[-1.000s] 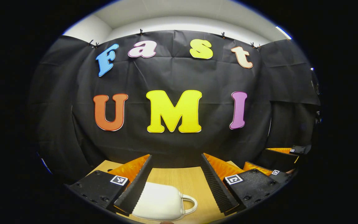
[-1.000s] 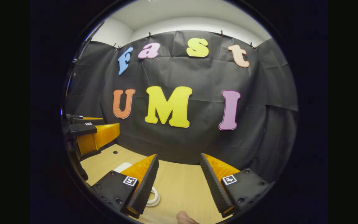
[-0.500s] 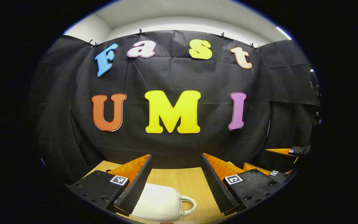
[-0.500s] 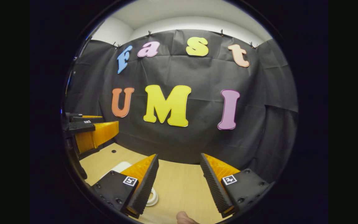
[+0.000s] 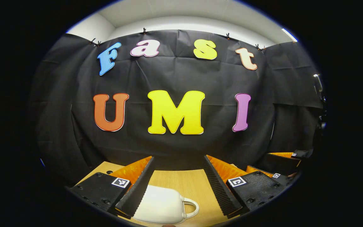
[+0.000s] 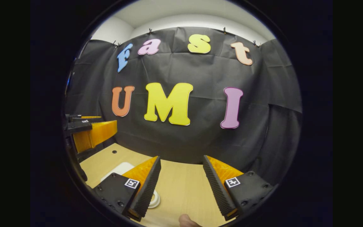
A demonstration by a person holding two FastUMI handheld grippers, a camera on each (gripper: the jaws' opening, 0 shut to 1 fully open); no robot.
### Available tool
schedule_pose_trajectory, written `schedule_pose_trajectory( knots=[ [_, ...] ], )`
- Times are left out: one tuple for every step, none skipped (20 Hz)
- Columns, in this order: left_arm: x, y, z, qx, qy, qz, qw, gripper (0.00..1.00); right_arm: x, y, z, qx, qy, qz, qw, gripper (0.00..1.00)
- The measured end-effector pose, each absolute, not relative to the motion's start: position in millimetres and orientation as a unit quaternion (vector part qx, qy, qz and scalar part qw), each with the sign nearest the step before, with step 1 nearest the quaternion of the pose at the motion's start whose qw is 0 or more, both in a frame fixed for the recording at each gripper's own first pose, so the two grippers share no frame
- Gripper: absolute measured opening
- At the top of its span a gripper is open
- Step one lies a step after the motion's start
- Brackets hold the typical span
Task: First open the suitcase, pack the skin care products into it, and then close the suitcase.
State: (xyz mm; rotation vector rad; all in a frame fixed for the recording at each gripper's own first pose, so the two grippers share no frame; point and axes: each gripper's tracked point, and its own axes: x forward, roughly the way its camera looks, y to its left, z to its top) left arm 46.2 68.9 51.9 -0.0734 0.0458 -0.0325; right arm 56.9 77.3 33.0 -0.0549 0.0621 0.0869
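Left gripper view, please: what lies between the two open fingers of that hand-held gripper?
A white suitcase with its handle lies on the wooden table, below and between them.

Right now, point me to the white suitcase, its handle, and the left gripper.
white suitcase [image 5: 161,205], left gripper view, middle of its shell.
handle [image 5: 191,207], left gripper view, loop at the case's right end.
left gripper [image 5: 178,164], left gripper view, midway between fingertips.

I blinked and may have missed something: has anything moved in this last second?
Hardly. The right gripper tipped down a touch, so the wall letters sit slightly higher in its view and more of the light wooden table shows. Both grippers' jaws stayed wide open, empty. The small white hard-shell suitcase lay shut, below the left gripper, untouched.
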Motion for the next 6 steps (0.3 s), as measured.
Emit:
schedule_pose_trajectory(
  knots=[
    [40.7,73.8,49.1,-0.037,0.023,-0.017,0.999,0.97,56.7,78.4,31.6,-0.027,0.033,0.045,0.998,0.8],
    [39.7,74.5,49.1,-0.036,0.024,-0.016,0.999,0.98,56.1,78.7,31.0,-0.027,0.035,0.044,0.998,0.8],
    [38.7,74.4,47.8,-0.035,0.024,-0.017,0.999,0.97,56.2,77.9,29.5,-0.027,0.036,0.043,0.998,0.79],
    [38.1,75.1,48.8,-0.034,0.023,-0.017,0.999,0.97,55.9,78.5,28.1,-0.026,0.038,0.044,0.998,0.8],
    [37.3,75.4,48.3,-0.034,0.023,-0.016,0.999,0.97,55.2,78.6,26.9,-0.025,0.04,0.043,0.998,0.78],
    [37.5,76.0,48.3,-0.035,0.023,-0.017,0.999,0.97,55.1,78.6,27.1,-0.025,0.04,0.043,0.998,0.8]
  ],
)
